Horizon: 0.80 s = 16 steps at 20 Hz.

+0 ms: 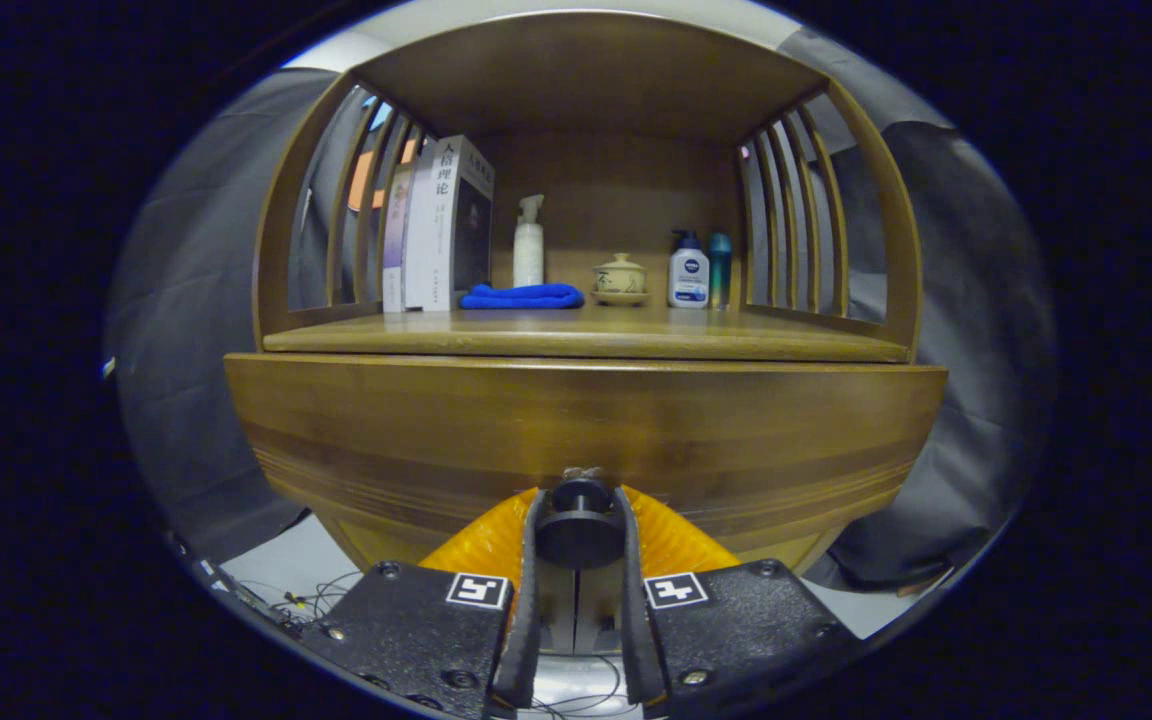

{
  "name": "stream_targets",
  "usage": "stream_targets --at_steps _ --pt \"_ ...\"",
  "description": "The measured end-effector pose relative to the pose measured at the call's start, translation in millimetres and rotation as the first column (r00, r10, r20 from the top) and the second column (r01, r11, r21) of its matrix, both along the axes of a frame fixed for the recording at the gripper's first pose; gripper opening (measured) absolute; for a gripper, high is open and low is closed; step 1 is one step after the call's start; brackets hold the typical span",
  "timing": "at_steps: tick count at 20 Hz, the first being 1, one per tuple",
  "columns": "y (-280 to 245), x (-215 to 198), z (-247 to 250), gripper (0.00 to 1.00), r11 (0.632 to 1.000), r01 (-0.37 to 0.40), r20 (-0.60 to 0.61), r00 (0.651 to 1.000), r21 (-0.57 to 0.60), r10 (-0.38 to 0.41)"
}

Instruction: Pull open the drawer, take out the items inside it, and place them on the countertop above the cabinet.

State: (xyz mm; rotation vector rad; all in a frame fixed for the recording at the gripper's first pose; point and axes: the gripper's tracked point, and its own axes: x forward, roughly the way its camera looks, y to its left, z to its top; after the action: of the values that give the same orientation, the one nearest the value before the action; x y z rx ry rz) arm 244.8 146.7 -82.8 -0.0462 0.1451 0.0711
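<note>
A wooden cabinet stands straight ahead, and its drawer front (586,425) spans the width below the countertop (586,340). A dark round knob (579,520) juts from the lower middle of the drawer front. My gripper (579,515) is shut on that knob, one finger pressing each side. The drawer front sits forward of the countertop edge, and its inside is hidden from me.
On the countertop, under a slatted wooden hutch, stand books (446,225), a white spray bottle (528,243), a folded blue cloth (524,296), a small lidded ceramic pot (620,277), a white pump bottle (688,270) and a teal bottle (720,268). Cables (306,600) lie on the floor lower left.
</note>
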Motion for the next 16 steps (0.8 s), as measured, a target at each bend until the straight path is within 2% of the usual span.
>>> stream_targets --at_steps 16 --pt "-6.0 -88.3 -11.2 0.36 0.999 -0.023 -0.016 1.000 0.028 0.023"
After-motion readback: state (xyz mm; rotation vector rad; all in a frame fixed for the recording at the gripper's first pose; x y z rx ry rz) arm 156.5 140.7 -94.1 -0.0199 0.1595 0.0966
